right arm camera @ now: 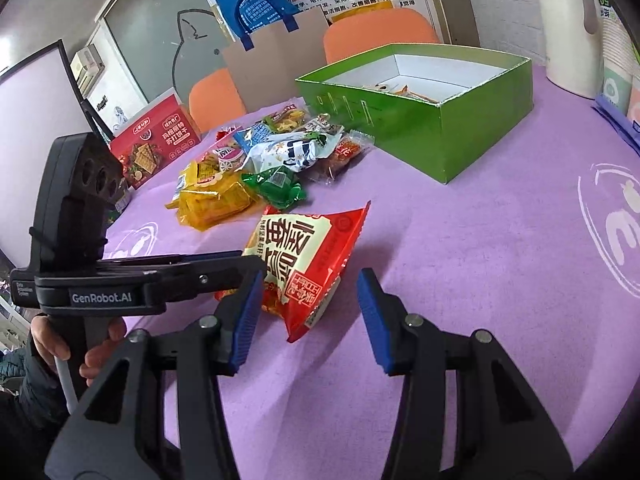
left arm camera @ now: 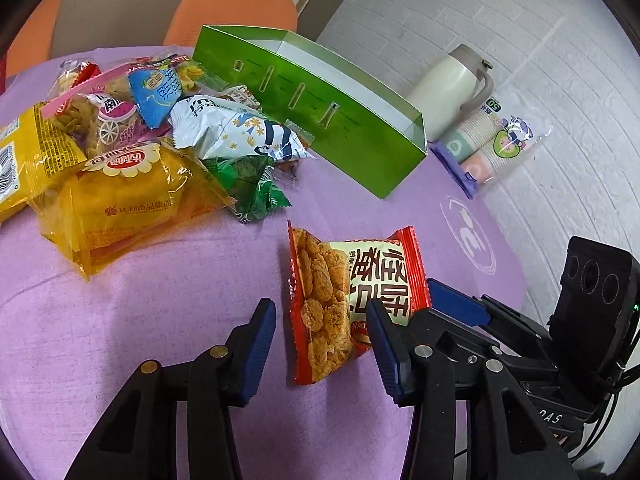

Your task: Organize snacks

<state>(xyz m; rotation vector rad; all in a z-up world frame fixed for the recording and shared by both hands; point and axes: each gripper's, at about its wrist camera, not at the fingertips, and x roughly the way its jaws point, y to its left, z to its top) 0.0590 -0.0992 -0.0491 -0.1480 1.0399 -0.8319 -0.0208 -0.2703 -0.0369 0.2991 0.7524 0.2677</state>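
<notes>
A red snack packet [left arm camera: 340,304] with fried pieces printed on it rests on the purple cloth, apart from the pile. My left gripper [left arm camera: 322,350] is open, its blue pads on either side of the packet's near end. My right gripper [right arm camera: 308,320] is open too, and the same packet [right arm camera: 304,260] lies just ahead, nearer its left pad. One of the right gripper's fingers [left arm camera: 456,304] shows just right of the packet. A pile of mixed snack bags [left arm camera: 140,140] [right arm camera: 260,160] lies beside an open green box [left arm camera: 320,120] [right arm camera: 400,128] holding a few small packets.
A white jug [left arm camera: 452,80] and a pack of paper cups [left arm camera: 496,140] stand behind the box by the brick wall. A red biscuit box [right arm camera: 156,140] sits at the table's far left. Orange chairs [left arm camera: 236,12] stand beyond the table. A hand [right arm camera: 96,356] holds the left tool.
</notes>
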